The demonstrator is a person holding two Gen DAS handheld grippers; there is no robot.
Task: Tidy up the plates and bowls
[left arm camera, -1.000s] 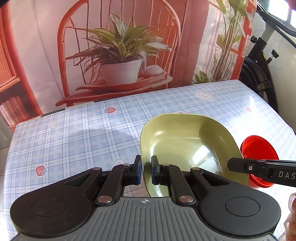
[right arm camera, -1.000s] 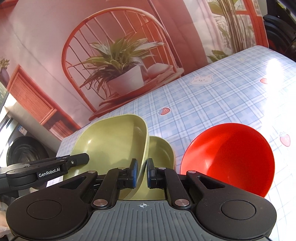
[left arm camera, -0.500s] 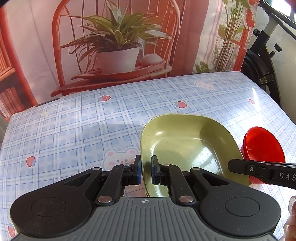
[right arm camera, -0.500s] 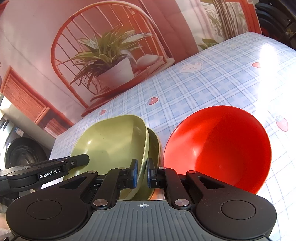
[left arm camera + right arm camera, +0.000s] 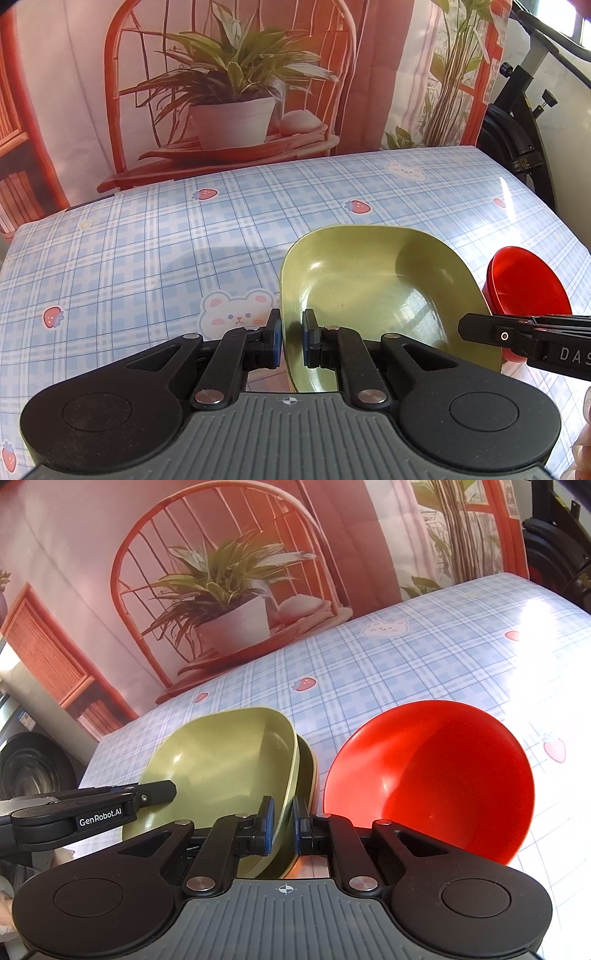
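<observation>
Black jaws of the left gripper (image 5: pixel 290 341) pinch the near-left rim of the upper green dish (image 5: pixel 373 295); the right gripper (image 5: pixel 280 823) clamps its opposite rim, probably so 2 grips keep it level. It sits tilted in a second green dish (image 5: pixel 308 768) on the checked tablecloth (image 5: pixel 147 258), beside the red bowl (image 5: pixel 436 771).

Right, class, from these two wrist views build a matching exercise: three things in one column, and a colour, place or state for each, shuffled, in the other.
Things:
1. top green dish
2. red bowl
3. tablecloth

Descriptions:
A. blue check with strawberries and bears
B. rim pinched by the left claw and the right claw
C. right of the green one, in no claw

Pairs: 1-B, 2-C, 3-A
</observation>
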